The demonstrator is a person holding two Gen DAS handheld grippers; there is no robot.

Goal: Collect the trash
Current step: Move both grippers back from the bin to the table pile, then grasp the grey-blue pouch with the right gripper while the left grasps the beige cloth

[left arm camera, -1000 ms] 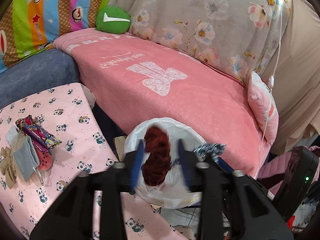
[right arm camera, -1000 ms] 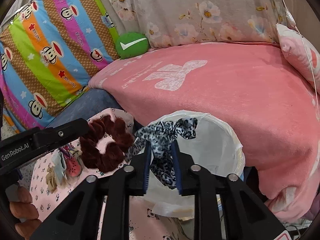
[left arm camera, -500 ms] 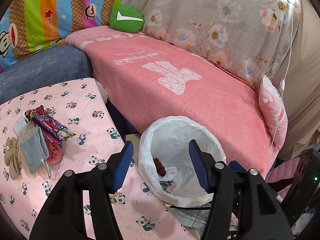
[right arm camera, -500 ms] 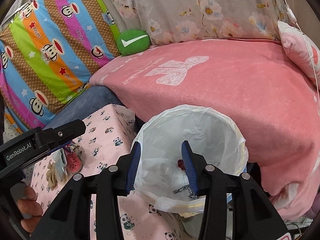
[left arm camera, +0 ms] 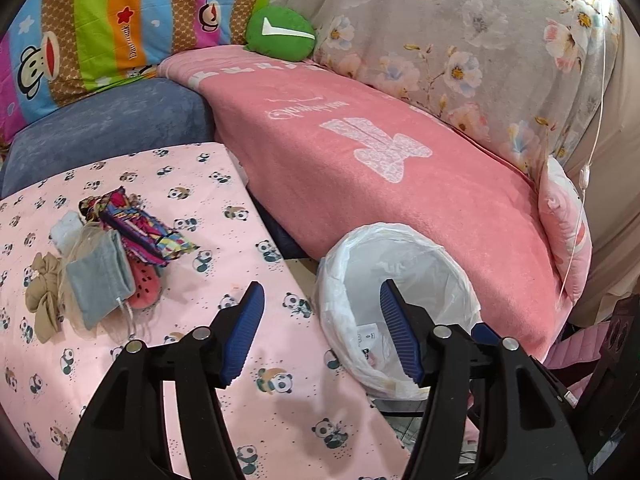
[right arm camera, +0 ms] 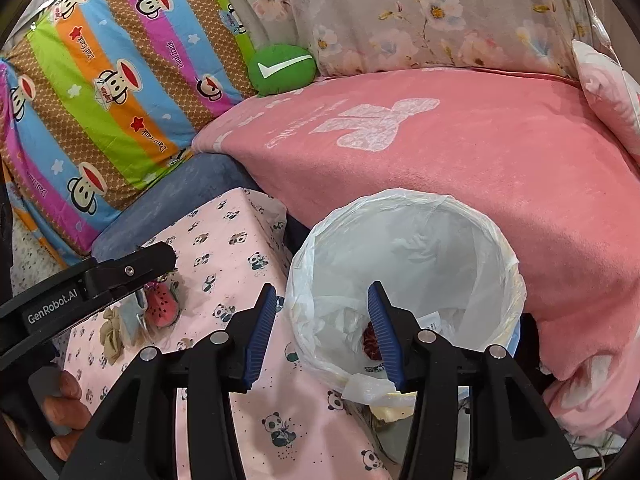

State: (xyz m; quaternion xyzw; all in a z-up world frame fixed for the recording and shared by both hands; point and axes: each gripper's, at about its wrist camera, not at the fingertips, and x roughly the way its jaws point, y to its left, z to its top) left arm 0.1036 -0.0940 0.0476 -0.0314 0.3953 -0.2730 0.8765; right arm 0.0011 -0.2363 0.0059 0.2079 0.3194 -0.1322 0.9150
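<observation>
A round bin with a white plastic liner point(left arm camera: 404, 240) point(right arm camera: 404, 216) stands between the panda-print table and the pink sofa. A dark red scrunchie point(right arm camera: 370, 344) lies inside it. My left gripper point(left arm camera: 320, 294) hangs over the table edge and the bin's rim, its jaws opening with nothing between them. My right gripper point(right arm camera: 320, 294) hovers over the bin's near rim, its jaws also opening and empty. A small heap on the table holds a colourful wrapper point(left arm camera: 140, 228), a grey pouch point(left arm camera: 98, 276), a red watermelon piece point(left arm camera: 146, 294) point(right arm camera: 162, 306) and a beige bow point(left arm camera: 42, 304).
The table's pink panda cloth point(left arm camera: 280, 400) drops off beside the bin. A pink blanket point(left arm camera: 380, 184) covers the sofa behind, with a green cushion point(left arm camera: 280, 34) at the back. A hand point(right arm camera: 60, 400) holds the left gripper's body point(right arm camera: 92, 284) at the left.
Both grippers let go: the red scrunchie and the leopard-print scrunchie dropped into the bin. Both sets of jaws have spread wider, and the left view has swung toward the table heap.
</observation>
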